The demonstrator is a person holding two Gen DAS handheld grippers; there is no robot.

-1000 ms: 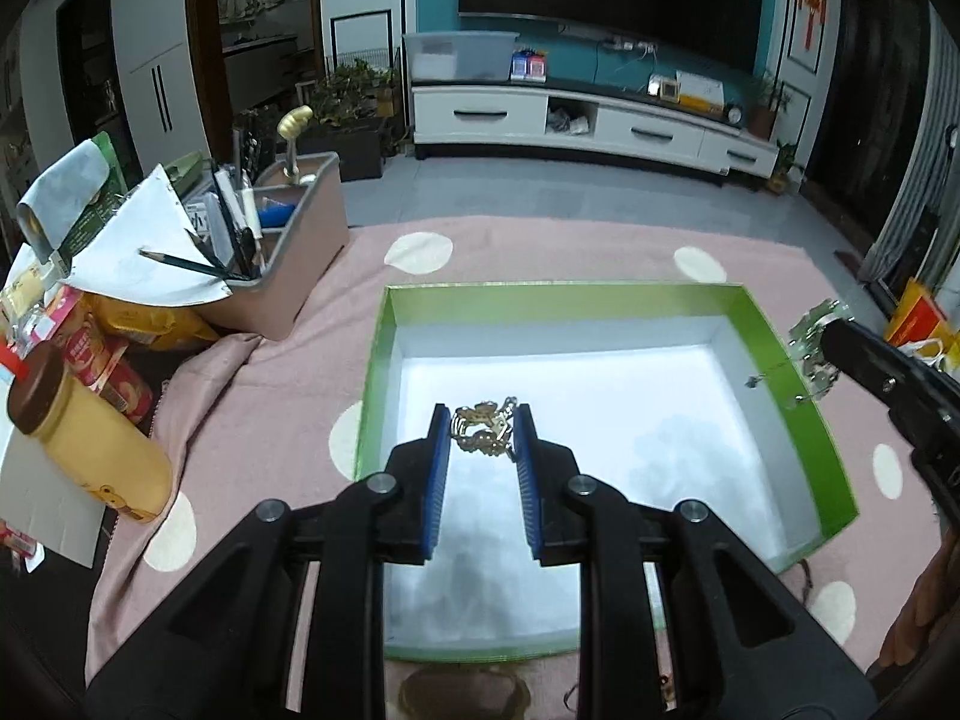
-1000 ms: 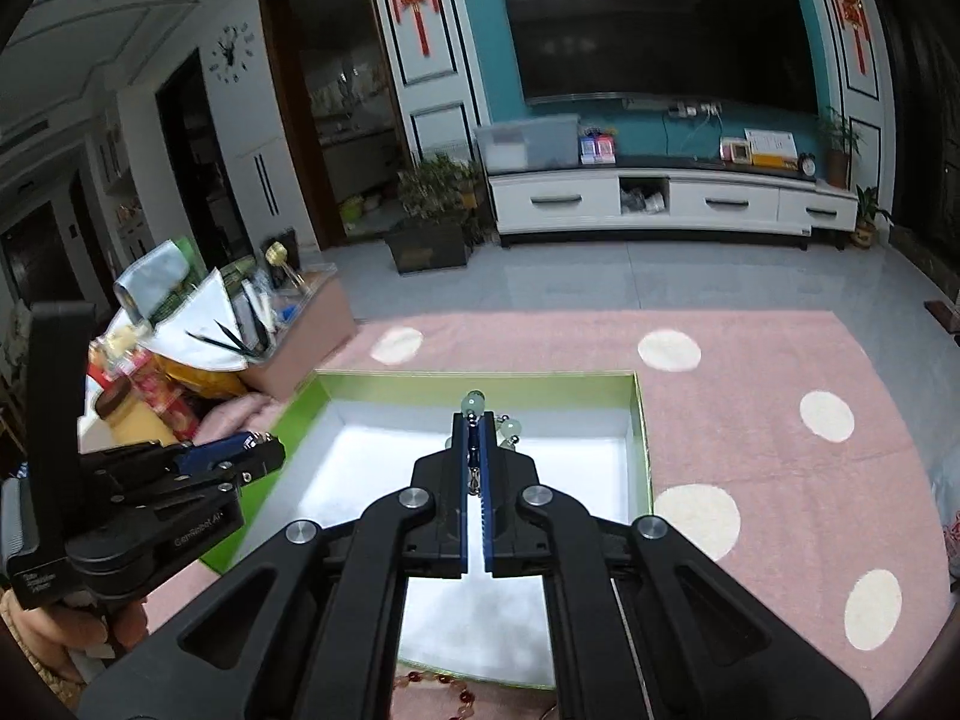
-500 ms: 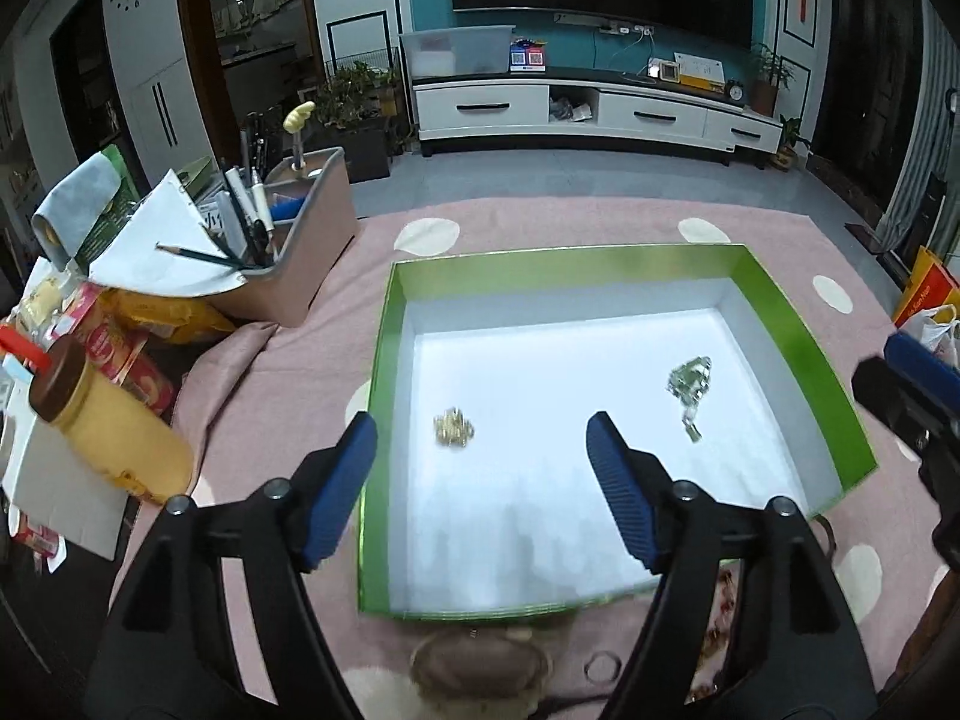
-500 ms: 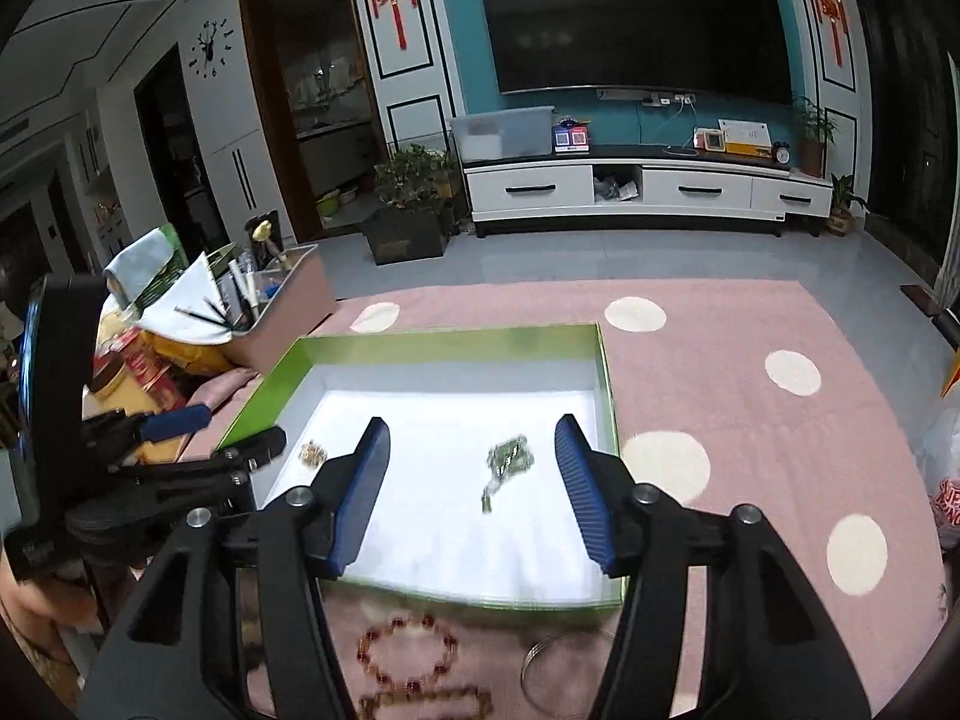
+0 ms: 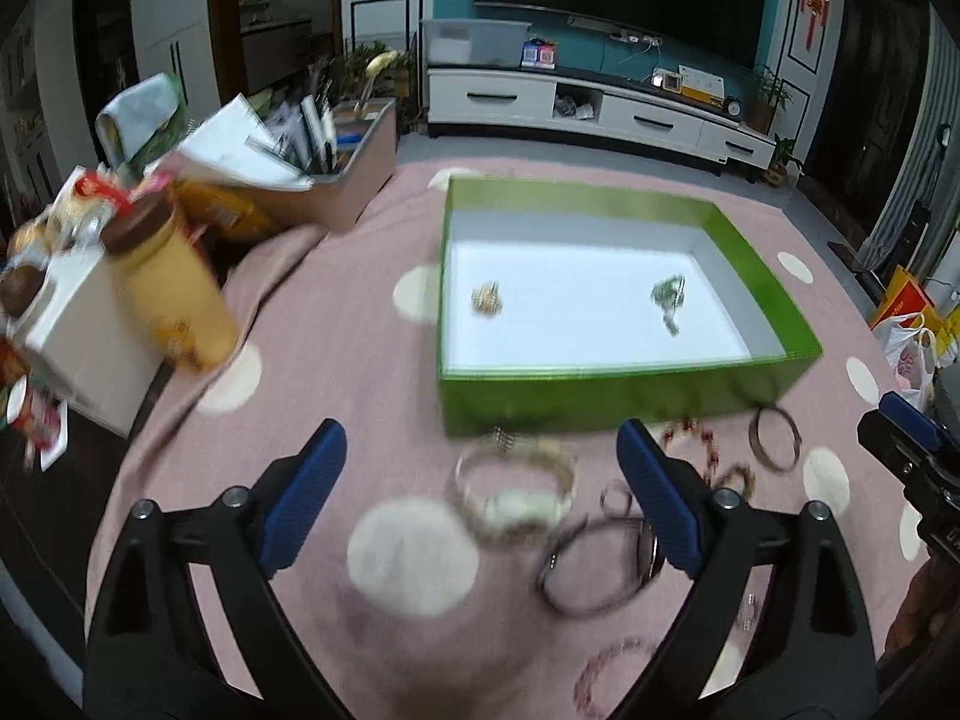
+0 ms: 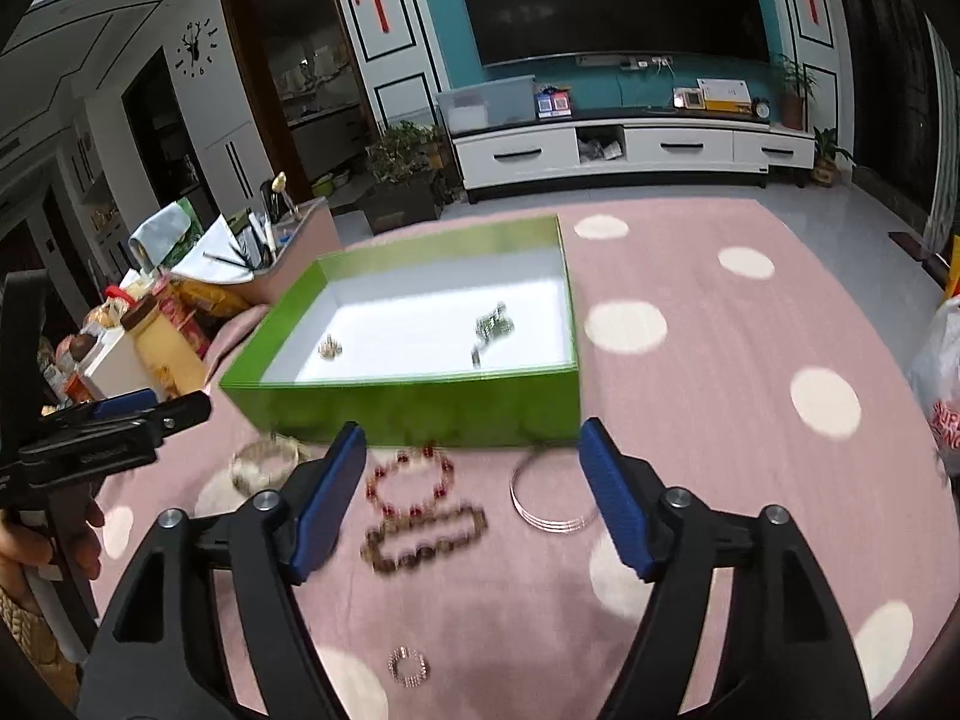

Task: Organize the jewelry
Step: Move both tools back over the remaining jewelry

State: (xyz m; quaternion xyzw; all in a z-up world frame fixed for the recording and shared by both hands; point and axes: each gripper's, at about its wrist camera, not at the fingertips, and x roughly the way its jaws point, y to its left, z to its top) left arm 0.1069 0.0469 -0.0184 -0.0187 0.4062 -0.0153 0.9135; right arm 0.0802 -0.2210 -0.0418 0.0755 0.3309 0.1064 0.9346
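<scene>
A green box (image 5: 618, 399) (image 6: 420, 402) with a white inside holds a small gold piece (image 5: 486, 298) (image 6: 329, 350) and a green-silver piece (image 5: 668, 294) (image 6: 493, 329). Loose jewelry lies on the pink cloth in front of it: a pale bracelet (image 5: 516, 495) (image 6: 264, 462), dark rings (image 5: 594, 570), a red bead bracelet (image 6: 411, 480), a brown bead bracelet (image 6: 426, 540) and silver bangles (image 6: 549, 495) (image 5: 777, 438). My left gripper (image 5: 480, 501) is open above the pale bracelet. My right gripper (image 6: 474, 498) is open above the bead bracelets.
A grey organiser with pens and papers (image 5: 336, 180), a yellow bottle (image 5: 171, 288) and snack packs stand at the left. A small beaded ring (image 6: 408, 667) lies near the front. A white plastic bag (image 6: 942, 396) sits at the right edge.
Both grippers opened and dropped their pieces into the box, then pulled back toward the front. They now hang over the loose jewelry in front of the box.
</scene>
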